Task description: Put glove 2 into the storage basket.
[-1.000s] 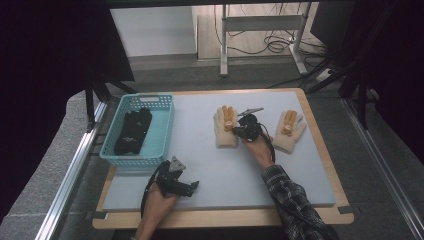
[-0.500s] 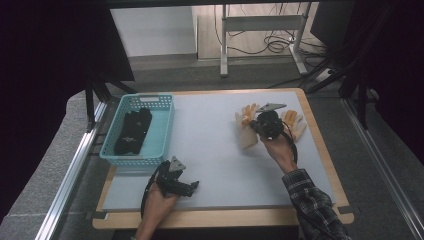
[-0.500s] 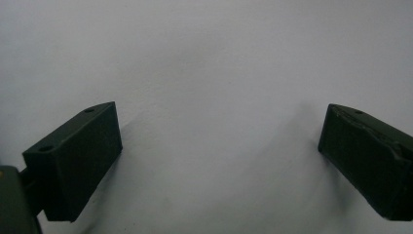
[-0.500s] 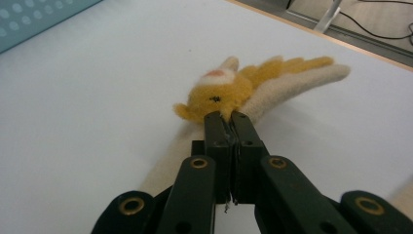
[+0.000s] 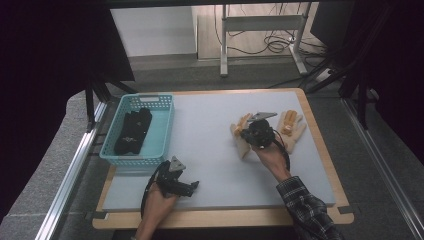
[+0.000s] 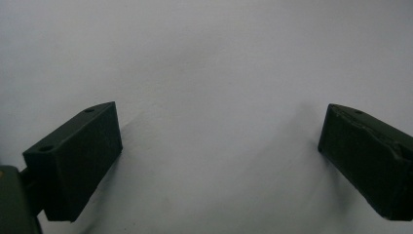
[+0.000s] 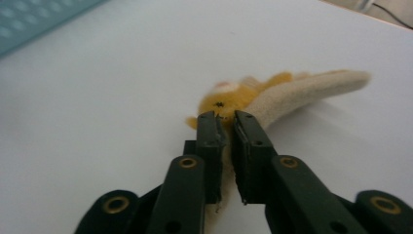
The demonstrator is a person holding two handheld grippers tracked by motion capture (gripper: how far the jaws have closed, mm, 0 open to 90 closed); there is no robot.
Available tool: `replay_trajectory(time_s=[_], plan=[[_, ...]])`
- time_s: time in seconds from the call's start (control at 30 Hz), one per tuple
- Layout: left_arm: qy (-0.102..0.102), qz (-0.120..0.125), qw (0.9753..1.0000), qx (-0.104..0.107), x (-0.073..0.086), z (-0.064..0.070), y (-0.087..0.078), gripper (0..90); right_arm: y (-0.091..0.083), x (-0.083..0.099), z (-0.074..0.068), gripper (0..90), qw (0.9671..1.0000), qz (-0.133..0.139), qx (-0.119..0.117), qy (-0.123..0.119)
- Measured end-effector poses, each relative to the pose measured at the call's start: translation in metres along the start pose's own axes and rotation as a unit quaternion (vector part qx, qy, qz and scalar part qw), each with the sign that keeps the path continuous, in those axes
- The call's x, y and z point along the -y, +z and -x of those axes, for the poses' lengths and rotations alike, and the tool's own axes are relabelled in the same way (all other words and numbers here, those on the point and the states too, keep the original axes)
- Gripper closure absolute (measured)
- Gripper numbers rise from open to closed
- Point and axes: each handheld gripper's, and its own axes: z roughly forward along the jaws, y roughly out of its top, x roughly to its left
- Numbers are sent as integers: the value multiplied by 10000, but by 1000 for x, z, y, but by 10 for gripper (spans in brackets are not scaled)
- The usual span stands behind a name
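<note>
Right gripper (image 7: 225, 117) jaws pinch the cream-and-yellow knitted glove (image 5: 241, 137), lifting it just beside its mate (image 5: 291, 128) on the grey mat (image 5: 210, 135). Left gripper (image 5: 187, 186) rests, jaws spread. Likely next: carry to the teal plastic basket (image 5: 161, 131).

A lab-style recording station: a desk (image 5: 215, 165) with a grey mat on a wooden board, framed by aluminium rails (image 5: 65, 185) and black curtains (image 5: 45, 60), with loose cables (image 5: 280, 45) on the floor beyond a metal stand (image 5: 260, 25).
</note>
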Motion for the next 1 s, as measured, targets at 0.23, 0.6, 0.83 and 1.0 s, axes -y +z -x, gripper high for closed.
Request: replay_trajectory(time_s=[0.23, 0.6, 0.83, 1.0], plan=[[7, -4, 10000, -3, 0, 0, 0, 23, 13, -12, -25, 640, 9989, 51, -312, -333], [10, -6, 10000, -3, 0, 0, 0, 23, 35, -9, 1, 480, 9990, -14, -272, -365], [7, -2, 10000, -2, 0, 0, 0, 23, 69, -14, -11, 307, 9944, -148, -697, -786], [-4, 11, 10000, 2, 0, 0, 0, 23, 90, -10, -17, 277, 9899, -402, -728, -1148]])
